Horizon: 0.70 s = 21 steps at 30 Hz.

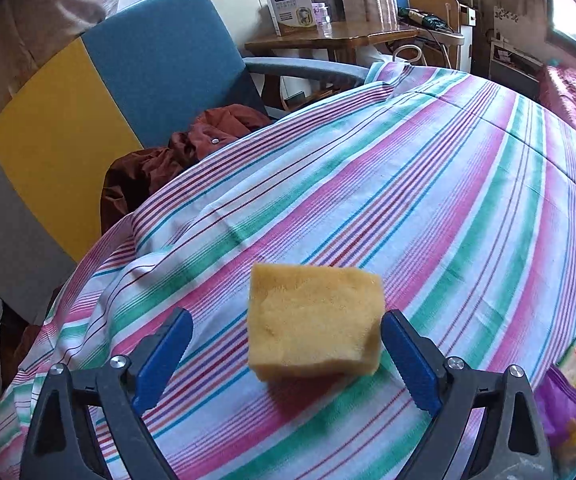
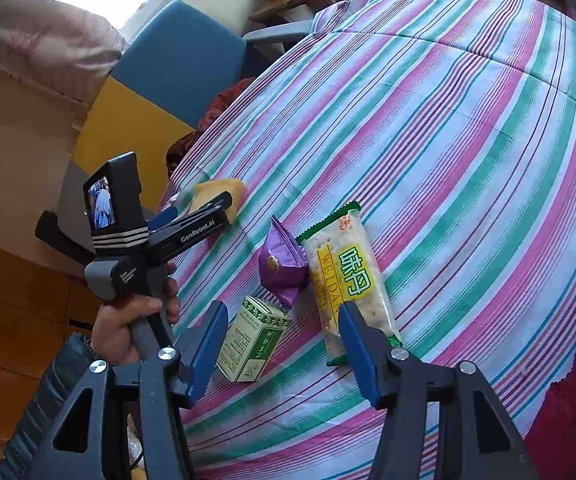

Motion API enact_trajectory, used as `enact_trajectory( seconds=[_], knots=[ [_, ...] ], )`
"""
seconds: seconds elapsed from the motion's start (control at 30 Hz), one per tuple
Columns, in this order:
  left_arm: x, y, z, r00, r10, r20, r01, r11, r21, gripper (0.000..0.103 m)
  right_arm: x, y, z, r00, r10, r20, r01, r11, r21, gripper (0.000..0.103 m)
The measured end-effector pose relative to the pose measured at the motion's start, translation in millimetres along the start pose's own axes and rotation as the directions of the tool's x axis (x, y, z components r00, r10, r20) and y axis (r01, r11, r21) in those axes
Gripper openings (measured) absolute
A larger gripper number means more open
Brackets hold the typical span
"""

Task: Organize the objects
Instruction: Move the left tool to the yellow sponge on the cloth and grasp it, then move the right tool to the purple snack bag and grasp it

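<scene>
A yellow sponge point(image 1: 314, 322) lies on the striped tablecloth point(image 1: 428, 184), between the fingers of my open left gripper point(image 1: 285, 354); the right finger is beside its edge, the left one apart. In the right wrist view the sponge point(image 2: 217, 196) shows past the left gripper point(image 2: 197, 216). My open right gripper point(image 2: 283, 344) hovers over a small green box point(image 2: 253, 338), a purple snack packet point(image 2: 281, 266) and a long cracker pack point(image 2: 348, 280). It holds nothing.
A blue and yellow chair point(image 1: 135, 76) with a reddish-brown cloth point(image 1: 175, 164) stands at the table's far left edge. A wooden desk point(image 1: 328, 36) with a box is behind. The purple packet point(image 1: 560, 400) shows at the left wrist view's right edge.
</scene>
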State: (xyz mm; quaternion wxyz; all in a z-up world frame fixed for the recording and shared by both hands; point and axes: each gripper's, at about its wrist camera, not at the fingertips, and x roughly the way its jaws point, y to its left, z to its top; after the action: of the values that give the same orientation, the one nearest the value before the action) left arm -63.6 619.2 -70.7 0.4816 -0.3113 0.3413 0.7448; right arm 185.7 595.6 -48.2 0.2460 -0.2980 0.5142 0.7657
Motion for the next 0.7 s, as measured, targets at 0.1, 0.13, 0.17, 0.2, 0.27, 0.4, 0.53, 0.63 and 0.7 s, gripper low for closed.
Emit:
enact_trajectory(
  seconds=[0.1,0.13,0.17,0.2,0.27,0.4,0.53,0.63,0.7],
  knots=[
    [0,4,-4,0.993,-0.115,-0.008,0.114,0.992,-0.059,0.064,2,0,0,1.0,-0.004,0.001,0.004,1.0,0.004,0.059],
    [-4,2,-8,0.994,-0.11,-0.002,0.109,0.992,-0.063,0.061,3,0,0,1.0,-0.006,-0.002,0.006,1.0,0.003,0.059],
    [-9,1,-12,0.995,-0.096,0.012,0.096,0.994,-0.059,0.059,4,1,0,1.0,-0.007,-0.004,0.007,1.0,0.003,0.059],
    [-14,2,-17,0.995,-0.1,0.015,0.101,0.992,-0.071,0.058,4,1,0,1.0,-0.01,-0.005,0.01,1.0,0.002,0.059],
    [-22,7,-29,0.994,-0.105,0.01,0.105,0.987,-0.121,0.056,4,1,0,1.0,-0.014,-0.002,0.014,1.0,0.001,0.059],
    [-48,18,-63,0.995,-0.102,-0.011,0.097,0.968,-0.233,0.055,3,0,0,1.0,-0.025,0.006,0.025,1.0,0.005,0.059],
    [-85,22,-94,0.996,-0.09,-0.015,0.082,0.956,-0.282,0.055,-1,-1,0,0.999,-0.038,0.018,0.038,0.999,0.009,0.059],
    [-116,24,-111,0.996,-0.085,-0.006,0.079,0.946,-0.313,0.055,0,-3,2,0.999,-0.042,0.02,0.042,0.999,0.017,0.059],
    [-140,21,-123,0.997,-0.082,0.011,0.082,0.946,-0.313,0.055,0,-4,2,0.999,-0.037,0.019,0.037,0.999,0.024,0.059]
  ],
)
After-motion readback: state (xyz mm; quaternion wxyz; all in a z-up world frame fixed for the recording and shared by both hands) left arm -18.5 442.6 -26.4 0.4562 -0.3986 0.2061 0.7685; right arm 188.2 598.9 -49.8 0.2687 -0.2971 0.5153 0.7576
